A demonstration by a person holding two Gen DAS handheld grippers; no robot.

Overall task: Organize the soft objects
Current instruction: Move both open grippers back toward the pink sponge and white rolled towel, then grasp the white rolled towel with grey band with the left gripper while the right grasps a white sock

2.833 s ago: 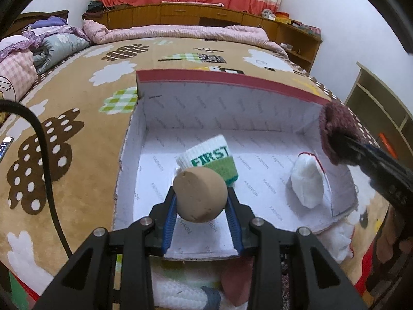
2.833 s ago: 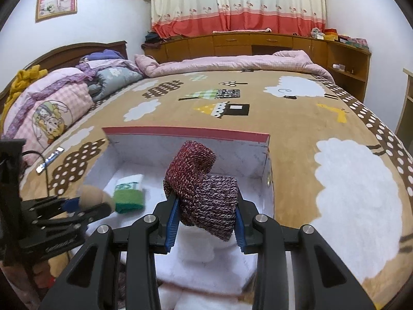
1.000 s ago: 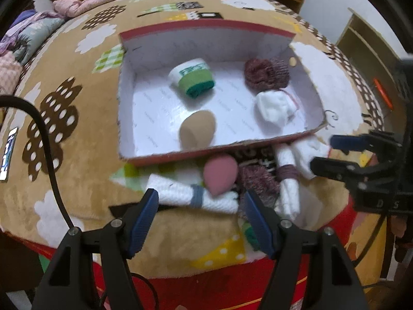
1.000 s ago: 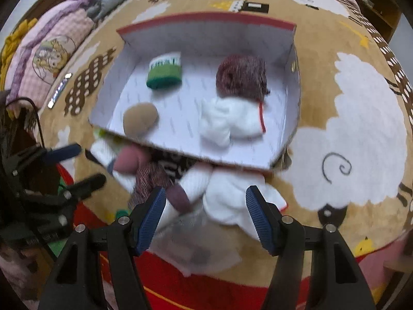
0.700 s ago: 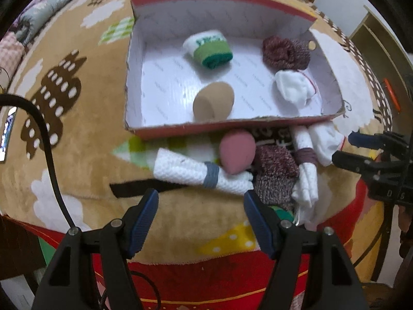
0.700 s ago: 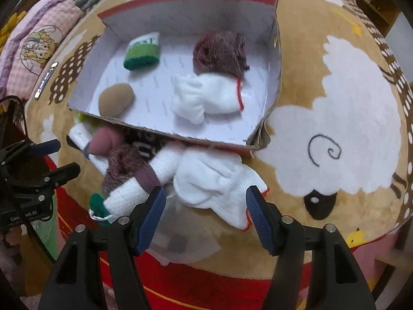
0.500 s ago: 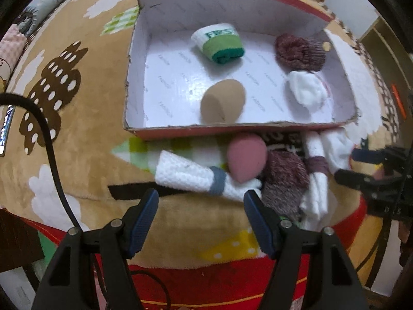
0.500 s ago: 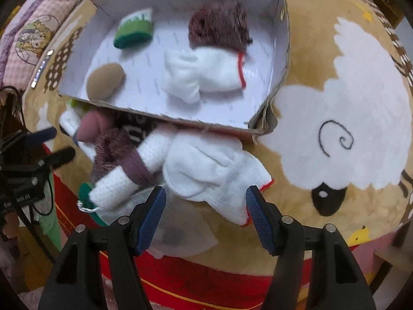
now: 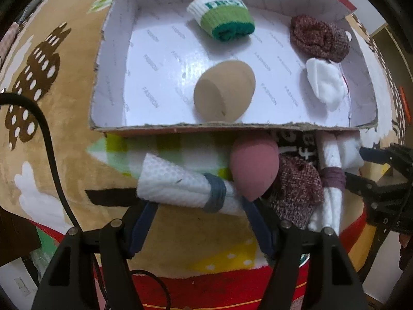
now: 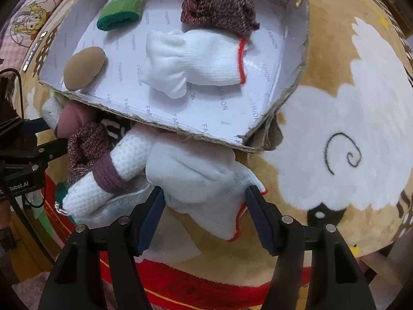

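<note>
A white cardboard box [image 9: 111, 59] on the bed holds a green-and-white sock roll [image 9: 222, 18], a tan sponge [image 9: 223, 93], a maroon knit roll [image 9: 320, 38] and a white glove [image 9: 325, 85]. In front of it lie a white towel roll with a grey band [image 9: 185, 187], a pink sponge [image 9: 254, 169], a second maroon knit piece [image 9: 296, 191] and a white roll with a maroon band [image 10: 113, 173]. My left gripper [image 9: 200, 213] is open around the grey-banded towel roll. My right gripper [image 10: 205, 201] is open around a loose white glove [image 10: 201, 178].
The brown cartoon-print blanket [image 10: 361, 98] covers the bed, with its red edge [image 10: 206, 286] just below the grippers. A black cable [image 9: 51, 144] crosses the left of the left wrist view. Pink bedding [image 10: 28, 18] lies at the far left.
Both grippers let go of the tan sponge and the maroon knit roll, which now lie in the box. Both then dropped toward the items in front of the box, jaws open.
</note>
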